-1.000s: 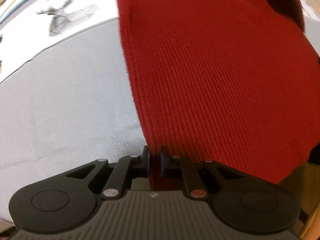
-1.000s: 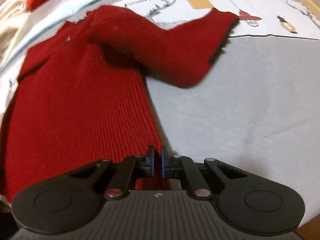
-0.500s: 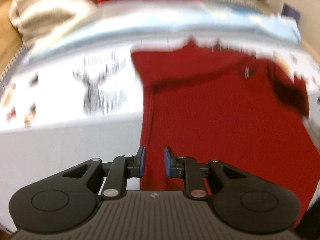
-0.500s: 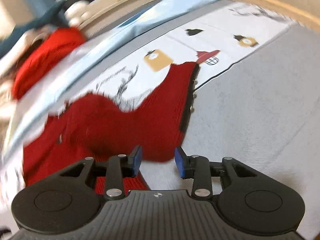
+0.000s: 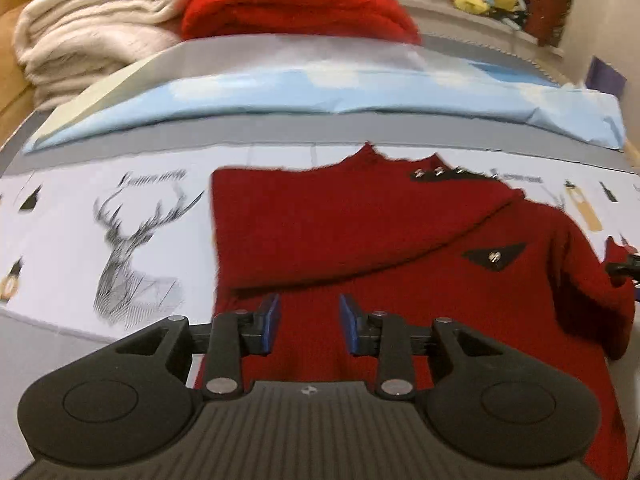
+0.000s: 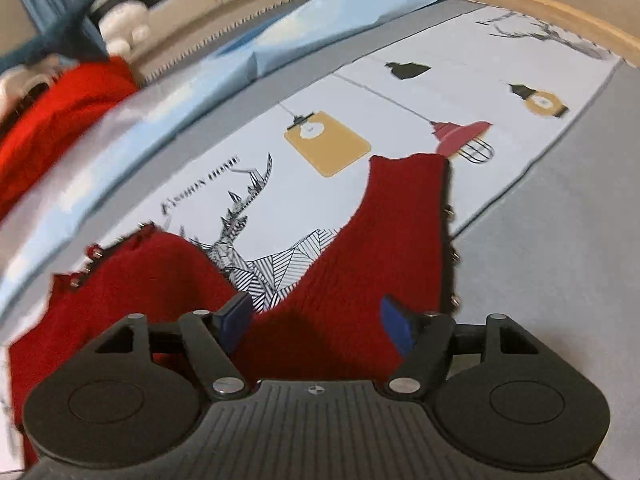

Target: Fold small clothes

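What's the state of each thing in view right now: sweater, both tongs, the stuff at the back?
Dark red knit sweater: flat on the printed sheet, one sleeve folded across the chest, other sleeve stretched outward.
Left tongs: jaws opening, nothing gripped, above the sweater body.
Right tongs: jaws opening wide, nothing gripped, above the outstretched sleeve.
Bright red folded garment: folded, at the back.
Cream blankets: folded, stacked.

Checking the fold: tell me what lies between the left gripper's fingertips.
Only the red sweater shows through the gap of the left gripper, whose jaws are opening without gripping it, in the left wrist view.
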Available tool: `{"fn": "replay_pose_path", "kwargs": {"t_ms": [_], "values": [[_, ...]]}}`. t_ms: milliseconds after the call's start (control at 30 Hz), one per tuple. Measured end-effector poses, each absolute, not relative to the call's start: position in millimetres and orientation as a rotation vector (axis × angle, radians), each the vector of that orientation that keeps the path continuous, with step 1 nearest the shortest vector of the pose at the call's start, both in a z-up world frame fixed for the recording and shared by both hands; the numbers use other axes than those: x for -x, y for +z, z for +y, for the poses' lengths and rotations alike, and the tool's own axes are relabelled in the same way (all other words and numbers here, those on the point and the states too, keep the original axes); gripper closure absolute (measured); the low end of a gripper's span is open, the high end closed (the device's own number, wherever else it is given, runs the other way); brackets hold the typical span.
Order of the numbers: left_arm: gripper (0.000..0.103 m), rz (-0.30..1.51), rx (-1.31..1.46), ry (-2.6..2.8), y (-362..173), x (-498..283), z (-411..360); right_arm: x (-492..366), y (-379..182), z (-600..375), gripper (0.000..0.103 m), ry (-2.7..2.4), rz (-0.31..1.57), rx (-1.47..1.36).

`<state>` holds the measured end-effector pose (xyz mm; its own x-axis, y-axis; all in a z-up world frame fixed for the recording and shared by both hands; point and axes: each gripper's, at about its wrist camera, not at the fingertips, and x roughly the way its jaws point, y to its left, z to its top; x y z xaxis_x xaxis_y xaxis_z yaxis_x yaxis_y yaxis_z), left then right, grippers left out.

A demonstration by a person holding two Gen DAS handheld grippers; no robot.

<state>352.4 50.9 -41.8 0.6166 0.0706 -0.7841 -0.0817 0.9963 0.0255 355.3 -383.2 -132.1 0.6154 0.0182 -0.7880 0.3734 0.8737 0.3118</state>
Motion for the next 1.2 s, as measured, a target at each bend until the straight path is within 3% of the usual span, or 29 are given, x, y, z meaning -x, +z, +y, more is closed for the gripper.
{"fn": "replay_pose_path", "kwargs": {"t_ms": [167, 200, 233, 267, 400, 567, 667, 733, 900, 1000, 1067, 1200], "values": [[0.067, 0.905, 0.001, 0.076, -45.8, -359.9, 53.1, -395.4, -152.5, -361.7, 0.036, -0.287, 1.005, -0.238], [0.067, 0.904, 0.01, 0.069, -45.8, -361.5, 54.8, -400.0, -156.9, -358.7, 0.046, -0.29, 1.02, -0.195], [0.067, 0.904, 0.012, 0.069, -46.0, -363.0, 56.3, -403.6, -158.6, -355.8, 0.07, -0.29, 1.023, -0.154], [0.067, 0.904, 0.01, 0.073, -45.2, -362.6, 57.4, -407.3, -158.3, -353.5, 0.084, -0.287, 1.023, -0.115], [0.067, 0.919, 0.002, 0.083, -52.2, -368.1, 61.3, -416.2, -137.7, -368.5, 0.086, -0.3, 0.923, -0.165], [0.067, 0.918, -0.002, 0.08, -55.0, -369.5, 69.0, -387.4, -52.3, -427.1, 0.087, -0.295, 0.393, -0.337], [0.067, 0.922, 0.008, 0.078, -55.8, -368.9, 74.1, -359.8, -39.7, -476.3, 0.087, -0.392, 0.179, -0.427], [0.067, 0.934, 0.026, 0.076, -57.5, -369.8, 76.7, -356.3, -63.7, -516.8, 0.085, -0.482, 0.22, -0.535], [0.067, 0.951, 0.043, 0.068, -61.3, -372.5, 72.9, -353.1, -163.8, -576.8, 0.076, -0.616, 0.538, -0.873], [0.067, 0.96, 0.04, 0.059, -64.1, -373.8, 67.4, -340.6, -178.8, -585.5, 0.077, -0.66, 0.554, -0.952], [0.067, 0.964, 0.036, 0.054, -65.6, -374.1, 64.6, -339.4, -176.5, -588.9, 0.087, -0.655, 0.55, -0.985], [0.067, 0.968, 0.037, 0.05, -67.5, -374.6, 61.4, -340.9, -162.6, -581.8, 0.093, -0.6, 0.499, -0.911]]}}
